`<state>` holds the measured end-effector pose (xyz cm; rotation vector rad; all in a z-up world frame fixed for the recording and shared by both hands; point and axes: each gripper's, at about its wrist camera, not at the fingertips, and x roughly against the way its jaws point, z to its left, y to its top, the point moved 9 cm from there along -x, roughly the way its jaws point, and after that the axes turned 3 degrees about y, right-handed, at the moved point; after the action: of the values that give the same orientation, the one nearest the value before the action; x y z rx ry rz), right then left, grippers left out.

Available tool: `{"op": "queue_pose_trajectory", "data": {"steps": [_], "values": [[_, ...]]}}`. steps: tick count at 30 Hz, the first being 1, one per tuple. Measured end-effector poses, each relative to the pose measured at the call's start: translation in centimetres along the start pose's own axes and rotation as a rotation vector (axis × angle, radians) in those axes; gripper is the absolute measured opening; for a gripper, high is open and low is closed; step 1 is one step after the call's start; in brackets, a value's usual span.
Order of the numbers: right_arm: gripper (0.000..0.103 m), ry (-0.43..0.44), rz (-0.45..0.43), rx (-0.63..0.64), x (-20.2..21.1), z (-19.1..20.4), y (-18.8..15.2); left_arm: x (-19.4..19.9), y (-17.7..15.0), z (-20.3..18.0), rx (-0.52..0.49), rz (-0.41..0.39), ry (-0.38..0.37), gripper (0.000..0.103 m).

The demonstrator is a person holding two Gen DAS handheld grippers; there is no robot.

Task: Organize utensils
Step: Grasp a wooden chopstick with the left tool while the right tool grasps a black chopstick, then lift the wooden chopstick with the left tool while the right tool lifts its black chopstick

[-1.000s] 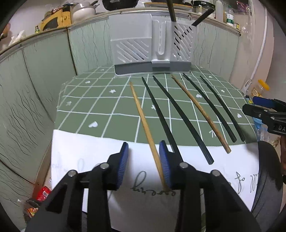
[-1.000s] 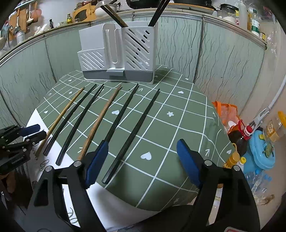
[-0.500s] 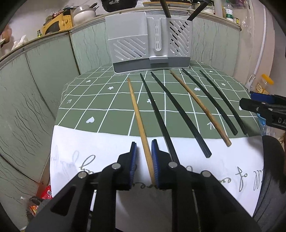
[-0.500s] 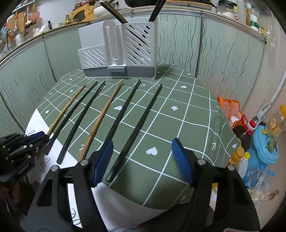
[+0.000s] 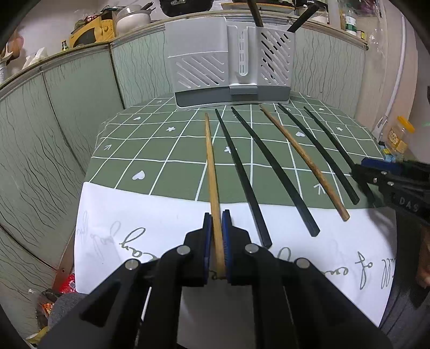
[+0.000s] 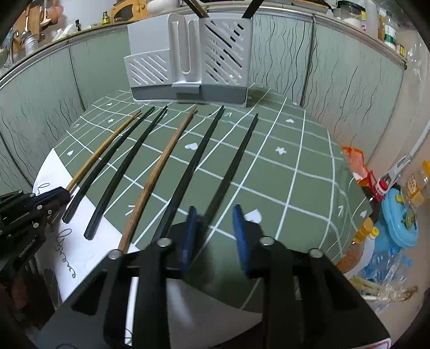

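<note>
We are at the pickup: our left gripper (image 5: 217,228) is clamped on the leftmost wooden chopstick (image 5: 211,163). Our right gripper (image 6: 215,231) has just been closing round the rightmost black chopstick (image 6: 236,158), seemingly not yet pinched (motion blur). Next, lift both toward the grey holder (image 5: 231,61).

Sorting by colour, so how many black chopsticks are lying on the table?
4: two between the light and dark wooden chopsticks, two at the right. Holder contents not counted.

The right hand-held gripper (image 5: 361,171) reads "DAS".
</note>
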<state>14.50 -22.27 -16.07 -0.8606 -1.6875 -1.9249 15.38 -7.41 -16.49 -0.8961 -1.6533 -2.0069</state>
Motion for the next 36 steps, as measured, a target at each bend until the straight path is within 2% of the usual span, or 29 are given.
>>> {"op": "queue_pose_trajectory", "data": {"steps": [12, 23, 36], "values": [[0.006, -0.068, -0.012, -0.099, 0.2, 0.0, -0.4, 0.0, 0.1, 0.3, 0.051, -0.001, 0.001, 0.008], [0.006, -0.03, -0.009, -0.125, 0.6, -0.4, -0.4, -0.4, 0.3, 0.7, 0.107, 0.02, -0.031, 0.008], [0.006, -0.014, -0.012, -0.091, 2.1, -1.1, 0.9, 1.4, 1.9, 1.9, 0.093, -0.009, -0.039, 0.008]]}}
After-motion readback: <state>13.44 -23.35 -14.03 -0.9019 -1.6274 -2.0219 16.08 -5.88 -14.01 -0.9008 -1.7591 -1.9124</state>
